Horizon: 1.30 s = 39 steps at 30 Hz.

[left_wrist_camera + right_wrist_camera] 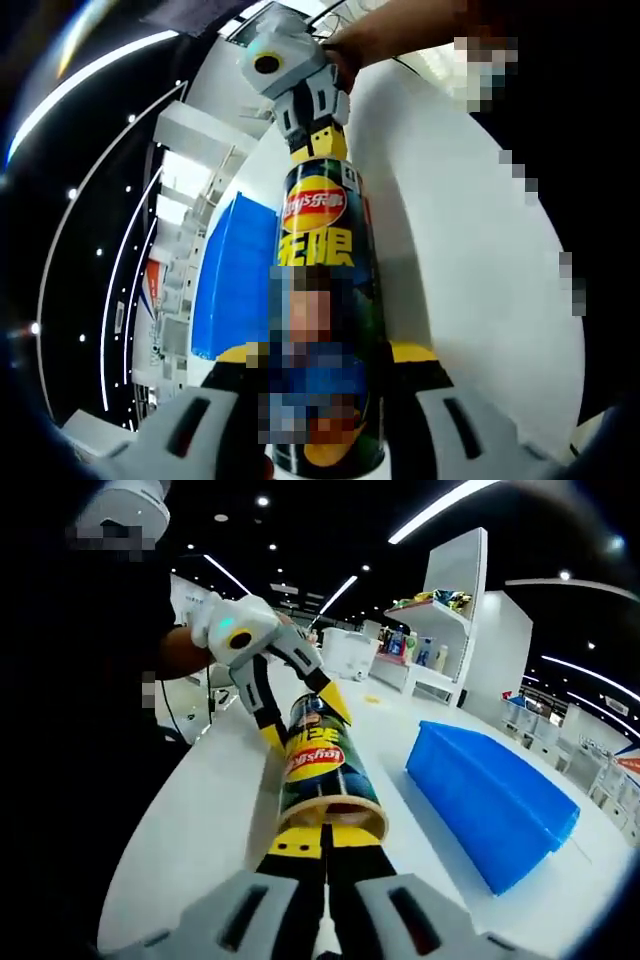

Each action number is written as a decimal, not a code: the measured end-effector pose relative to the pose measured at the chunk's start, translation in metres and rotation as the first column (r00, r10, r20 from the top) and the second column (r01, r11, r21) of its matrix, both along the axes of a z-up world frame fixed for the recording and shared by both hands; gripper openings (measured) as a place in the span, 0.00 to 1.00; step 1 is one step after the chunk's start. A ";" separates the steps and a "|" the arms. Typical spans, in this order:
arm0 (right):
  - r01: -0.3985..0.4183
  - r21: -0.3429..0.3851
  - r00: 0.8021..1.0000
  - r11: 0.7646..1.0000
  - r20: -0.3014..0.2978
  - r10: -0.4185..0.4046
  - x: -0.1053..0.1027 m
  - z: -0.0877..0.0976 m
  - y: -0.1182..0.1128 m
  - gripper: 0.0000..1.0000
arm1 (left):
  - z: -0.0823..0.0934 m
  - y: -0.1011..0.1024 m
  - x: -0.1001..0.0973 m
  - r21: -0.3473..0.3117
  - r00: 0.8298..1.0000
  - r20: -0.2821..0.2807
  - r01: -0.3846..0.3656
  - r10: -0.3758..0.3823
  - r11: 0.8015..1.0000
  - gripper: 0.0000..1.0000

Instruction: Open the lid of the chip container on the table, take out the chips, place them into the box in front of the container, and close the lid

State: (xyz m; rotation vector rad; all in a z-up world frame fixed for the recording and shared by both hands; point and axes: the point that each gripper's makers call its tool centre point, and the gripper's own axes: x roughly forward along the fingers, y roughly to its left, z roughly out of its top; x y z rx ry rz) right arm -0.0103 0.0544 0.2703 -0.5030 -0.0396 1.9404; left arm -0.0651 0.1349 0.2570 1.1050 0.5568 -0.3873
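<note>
the big white table (190, 810) is under everything. on it, to one side, lies the blue box (490, 800), well apart from the can.

the chip can (318, 770) is a tall round tube, held up off the table and tipped on its side between the 2 claws. it looks light and thin, likely stiff card with a shiny skin, so it could slip or dent if squeezed hard. the chips inside break fast, so no shaking.

the left gripper (322, 405) has its jaws closed on the can's body, 1 yellow tip on each side. that is a good spot, around the middle of the tube.

the right gripper (325, 842) has its jaws nearly together, pinching at the rim of the can's end. i cannot tell if the lid is on. the rim is the small part to grab, and it needs a soft pull.
</note>
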 end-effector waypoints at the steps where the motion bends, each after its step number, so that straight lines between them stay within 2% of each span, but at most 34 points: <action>1: 0.000 0.000 1.000 1.000 -0.002 0.000 0.000 0.000 0.000 0.01 | 0.000 0.000 0.000 -0.001 1.000 0.000 0.000 0.000 1.000 0.44; 9: 0.004 0.000 1.000 1.000 -0.019 -0.004 0.000 -0.001 0.000 0.01 | -0.001 0.001 0.001 0.003 1.000 -0.008 -0.005 0.005 1.000 0.44; 15: 0.035 0.001 0.998 0.999 -0.058 -0.035 0.005 0.000 -0.006 0.01 | 0.000 0.001 0.001 -0.001 1.000 -0.004 -0.002 0.002 1.000 0.44; 19: 0.101 -0.020 0.993 0.995 -0.064 -0.102 0.017 -0.003 -0.015 0.02 | 0.000 0.001 0.001 -0.003 1.000 -0.002 -0.001 0.001 1.000 0.44; 21: 0.145 -0.018 0.984 0.989 -0.103 -0.146 0.023 -0.001 -0.020 0.07 | 0.000 0.001 0.001 -0.003 1.000 -0.002 0.000 0.000 1.000 0.44; 23: 0.179 0.004 0.973 0.984 -0.149 -0.176 0.025 0.005 -0.026 0.10 | 0.000 0.001 0.001 -0.005 1.000 -0.002 0.000 0.000 1.000 0.44; 27: 0.214 0.036 0.940 0.976 -0.279 -0.196 0.017 0.016 -0.036 0.12 | 0.000 0.001 0.001 -0.012 1.000 -0.005 0.000 0.000 1.000 0.45; 28: 0.225 0.042 0.928 0.974 -0.315 -0.201 0.015 0.019 -0.037 0.13 | 0.000 0.001 0.001 -0.013 1.000 -0.006 0.000 0.000 1.000 0.45; 30: 0.248 0.056 0.889 0.967 -0.409 -0.204 0.009 0.025 -0.036 0.14 | 0.000 0.001 0.001 -0.018 1.000 -0.007 0.001 -0.001 1.000 0.45; 31: 0.262 0.049 0.861 0.964 -0.463 -0.211 0.006 0.026 -0.035 0.16 | 0.000 0.002 0.001 -0.022 1.000 -0.008 0.001 -0.001 1.000 0.45; 32: 0.262 0.048 0.849 0.964 -0.485 -0.207 0.003 0.026 -0.033 0.17 | 0.000 0.002 0.001 -0.025 1.000 -0.008 0.001 -0.001 1.000 0.45; 33: 0.283 0.022 0.832 0.959 -0.503 -0.234 0.003 0.021 -0.030 0.18 | 0.000 0.002 0.002 -0.027 1.000 -0.009 0.002 -0.002 1.000 0.45; 36: 0.309 -0.013 0.829 0.951 -0.487 -0.275 0.002 0.012 -0.019 0.18 | 0.000 0.003 0.002 -0.034 1.000 -0.012 0.003 -0.004 0.999 0.45; 39: 0.332 -0.033 0.811 0.943 -0.500 -0.303 0.000 0.008 -0.010 0.17 | 0.000 0.003 0.002 -0.039 1.000 -0.016 0.004 -0.005 0.999 0.45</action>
